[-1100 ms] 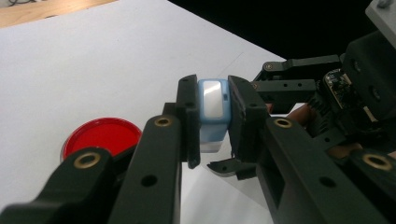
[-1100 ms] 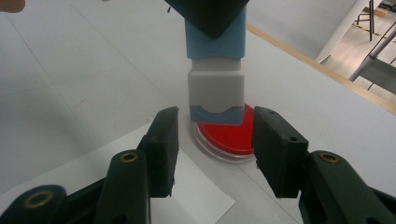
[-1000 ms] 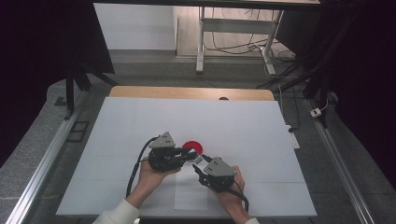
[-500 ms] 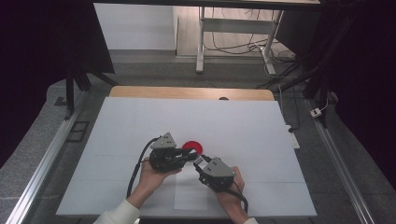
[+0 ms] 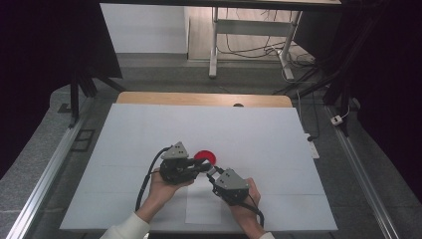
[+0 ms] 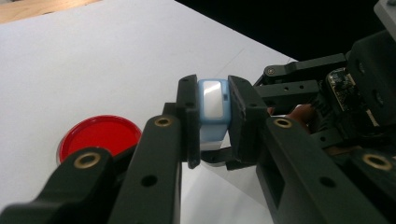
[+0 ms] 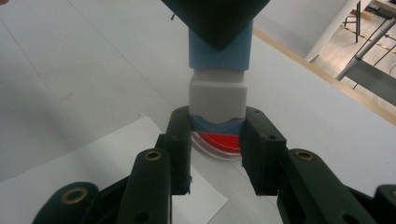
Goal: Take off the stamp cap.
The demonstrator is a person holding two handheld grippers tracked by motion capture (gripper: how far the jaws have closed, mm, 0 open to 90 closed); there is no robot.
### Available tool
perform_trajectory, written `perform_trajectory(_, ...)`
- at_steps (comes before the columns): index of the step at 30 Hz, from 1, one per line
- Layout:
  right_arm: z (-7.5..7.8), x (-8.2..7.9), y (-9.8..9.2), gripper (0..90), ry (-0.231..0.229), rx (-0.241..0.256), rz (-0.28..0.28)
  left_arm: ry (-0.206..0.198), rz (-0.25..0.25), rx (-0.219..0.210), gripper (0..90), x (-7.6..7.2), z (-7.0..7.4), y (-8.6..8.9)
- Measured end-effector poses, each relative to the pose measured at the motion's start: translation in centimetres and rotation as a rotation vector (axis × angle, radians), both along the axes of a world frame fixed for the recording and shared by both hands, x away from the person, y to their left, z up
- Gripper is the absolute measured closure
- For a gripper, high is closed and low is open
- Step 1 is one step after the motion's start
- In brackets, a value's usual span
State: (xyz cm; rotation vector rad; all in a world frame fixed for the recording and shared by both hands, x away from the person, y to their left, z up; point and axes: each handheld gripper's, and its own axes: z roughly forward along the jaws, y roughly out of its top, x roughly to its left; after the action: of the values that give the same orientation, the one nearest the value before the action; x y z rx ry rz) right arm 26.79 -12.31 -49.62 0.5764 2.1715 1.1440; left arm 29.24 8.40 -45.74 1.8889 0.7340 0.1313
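A small light-blue and white block (image 6: 212,100) hangs just above the table, held between both grippers. My left gripper (image 6: 214,105) is shut on its blue upper part. My right gripper (image 7: 215,128) comes from the opposite side, its jaws pressed on the blue lower end below the white band (image 7: 217,93). In the high view the left gripper (image 5: 205,167) and right gripper (image 5: 214,174) meet tip to tip near the table's front middle. A red round dish (image 5: 205,156) lies flat on the table right behind the block, also visible as the red dish (image 6: 100,135) and the red dish (image 7: 219,141).
A white sheet of paper (image 5: 203,206) lies under the hands near the front edge of the white table (image 5: 278,139). A wooden strip (image 5: 199,98) runs along the far edge. Metal rails (image 5: 45,174) flank the table.
The right gripper has edged slightly left toward the left gripper. The left gripper and the red dish have hardly moved.
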Motion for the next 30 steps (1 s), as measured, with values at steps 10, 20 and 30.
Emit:
perform_trajectory(10, -0.05, -0.23, -0.08, 65.4, -0.02, -0.011, -0.008, 0.001, 0.002, -0.007, 75.5, -0.04, -0.02, 0.01)
perform_trajectory(20, -0.01, -0.27, -0.18, 65.5, -0.038, -0.043, 0.007, 0.006, 0.002, -0.01, 75.5, -0.08, -0.06, 0.0)
perform_trajectory(30, -0.04, -0.26, -0.3, 65.5, -0.034, -0.023, 0.005, 0.008, 0.005, -0.023, 75.5, -0.09, -0.12, 0.06)
